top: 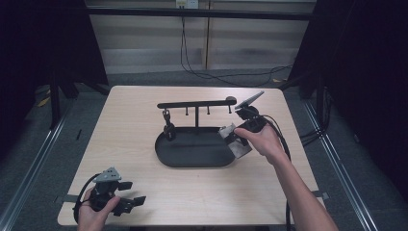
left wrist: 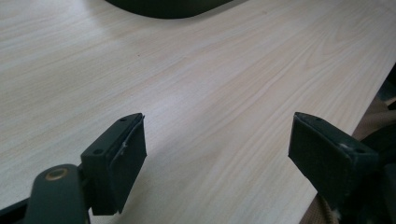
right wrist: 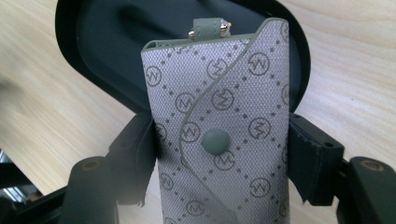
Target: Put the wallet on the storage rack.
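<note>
A slip is the likeliest fault: the pouch (right wrist: 219, 135) is clamped only by its lower sides between the jaws of the right hand-held gripper (right wrist: 219, 154), and its smooth woven fabric could slide or twist if the grip is loosened early. It could also be knocked against the rack (top: 196, 104) beyond. The pouch is held upright, its clasp end pointing away from the hand-held gripper, over the near rim of the tray (top: 166, 153). The left hand-held gripper (left wrist: 217, 140) is held wide open and empty above the worktop (left wrist: 224, 70), well apart
</note>
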Motion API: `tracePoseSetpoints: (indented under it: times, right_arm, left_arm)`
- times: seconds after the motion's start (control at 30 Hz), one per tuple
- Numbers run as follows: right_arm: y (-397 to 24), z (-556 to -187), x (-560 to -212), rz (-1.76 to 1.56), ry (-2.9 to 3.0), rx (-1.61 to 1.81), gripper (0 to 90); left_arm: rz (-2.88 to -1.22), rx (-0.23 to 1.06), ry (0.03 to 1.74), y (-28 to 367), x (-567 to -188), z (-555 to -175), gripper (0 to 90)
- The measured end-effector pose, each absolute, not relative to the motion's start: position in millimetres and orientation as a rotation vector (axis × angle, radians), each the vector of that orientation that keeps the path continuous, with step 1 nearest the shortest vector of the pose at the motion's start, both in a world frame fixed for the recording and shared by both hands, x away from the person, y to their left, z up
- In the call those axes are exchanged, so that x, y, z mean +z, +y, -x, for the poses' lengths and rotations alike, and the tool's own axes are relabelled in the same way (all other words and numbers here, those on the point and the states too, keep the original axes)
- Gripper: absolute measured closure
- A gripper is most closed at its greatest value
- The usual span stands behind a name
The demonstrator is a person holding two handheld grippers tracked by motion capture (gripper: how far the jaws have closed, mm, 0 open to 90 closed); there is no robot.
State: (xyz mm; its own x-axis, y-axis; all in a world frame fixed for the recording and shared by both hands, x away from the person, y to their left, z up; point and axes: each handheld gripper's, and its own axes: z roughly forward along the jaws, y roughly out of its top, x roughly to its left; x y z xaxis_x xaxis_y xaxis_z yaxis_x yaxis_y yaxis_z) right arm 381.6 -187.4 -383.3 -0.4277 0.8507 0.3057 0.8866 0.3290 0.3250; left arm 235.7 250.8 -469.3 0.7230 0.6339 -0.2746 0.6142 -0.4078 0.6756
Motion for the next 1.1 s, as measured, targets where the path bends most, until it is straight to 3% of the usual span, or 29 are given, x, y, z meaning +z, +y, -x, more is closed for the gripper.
tracePoseSetpoints:
  times: [1.1]
  right_arm:
    - [-180.7, -394.7, -415.5, 1.78, -2.339, -0.876, 32.6]
  left_arm:
    - [-2.107, 0.033, 0.934, 252.2, -467.9, -233.7, 16.6]
